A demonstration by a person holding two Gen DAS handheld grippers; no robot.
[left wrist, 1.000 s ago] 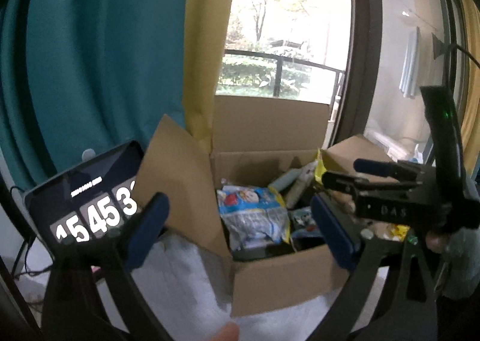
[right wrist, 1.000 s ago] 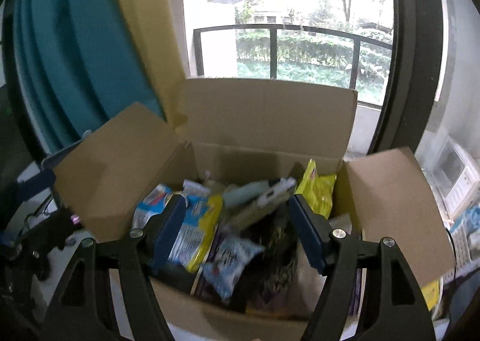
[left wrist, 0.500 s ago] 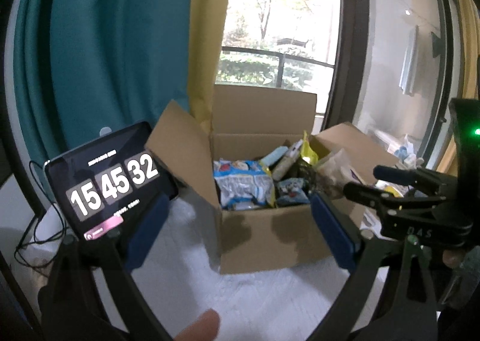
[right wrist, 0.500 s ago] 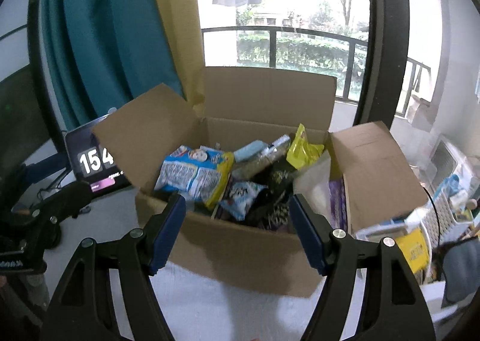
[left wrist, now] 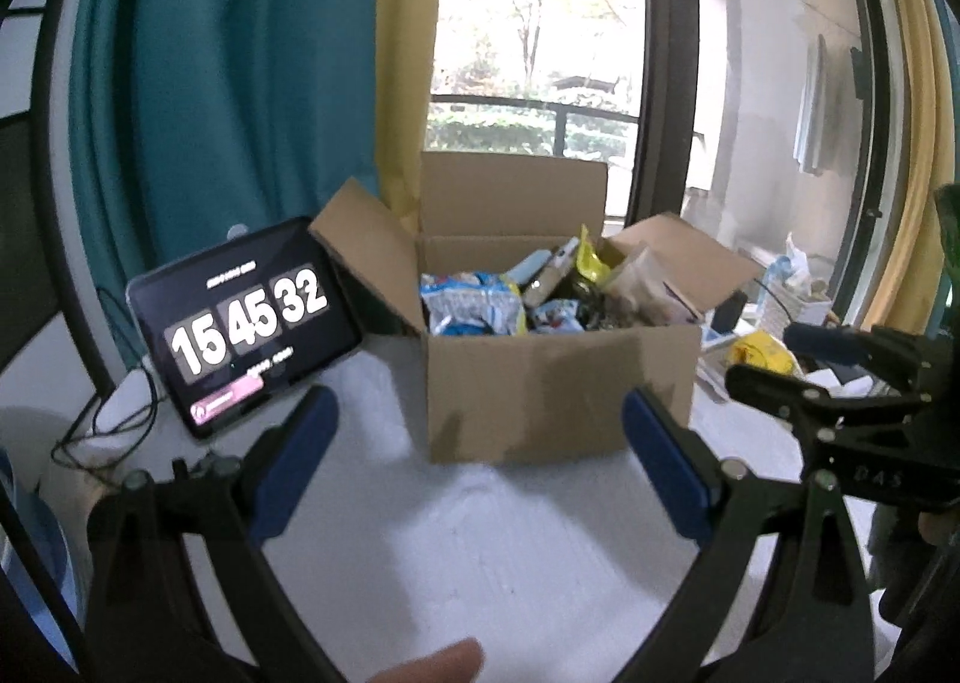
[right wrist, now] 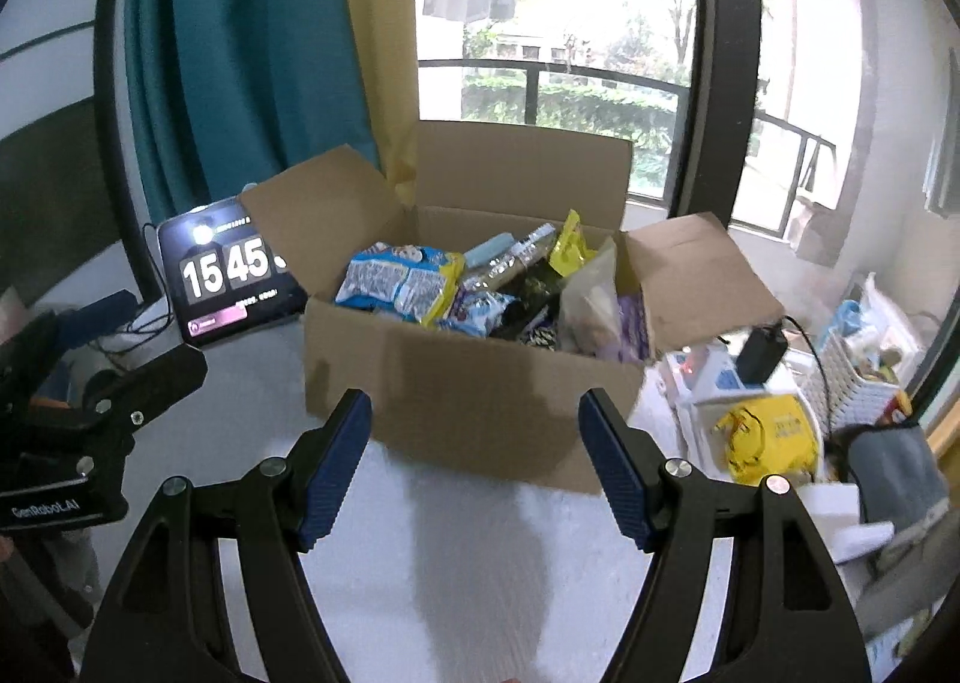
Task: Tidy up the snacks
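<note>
both claws empty, box of snacks waiting

the open brown cardboard box (right wrist: 474, 383) sits on the white table (right wrist: 480, 551), flaps splayed so the snack packets (right wrist: 402, 281) heaped inside are reachable. the left gripper (left wrist: 480, 443) and right gripper (right wrist: 474, 461) hover near it, jaws wide, holding nothing. a black tablet clock (left wrist: 240, 323) leans to the left.
</note>
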